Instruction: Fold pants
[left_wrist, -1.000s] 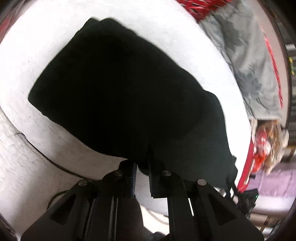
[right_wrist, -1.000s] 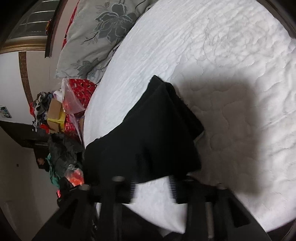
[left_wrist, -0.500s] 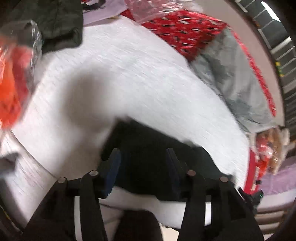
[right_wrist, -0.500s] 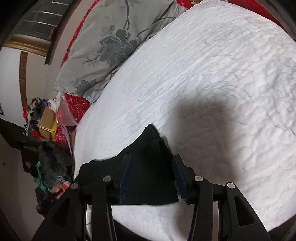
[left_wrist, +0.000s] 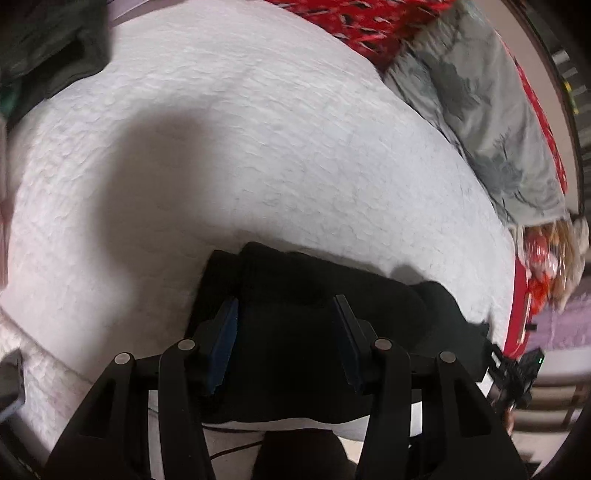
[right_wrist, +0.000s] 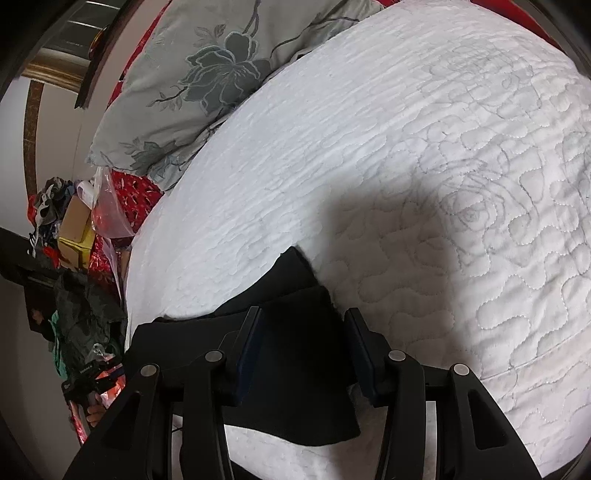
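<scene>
The black pants (left_wrist: 317, 314) lie in a folded bundle at the near edge of the white bed (left_wrist: 258, 147). Both the left tongs (left_wrist: 286, 325) and the right tongs (right_wrist: 304, 339) stand wide open over the cloth, holding nothing. The fabric looks soft, limp and light, so it will likely sag and slide between layers. Best taken by pinching all layers together at an outer corner or folded edge.

Gripper frames hide the near edge of the black pants (left_wrist: 295, 332). The clutter (right_wrist: 74, 229) beside the bed is too small to identify.
</scene>
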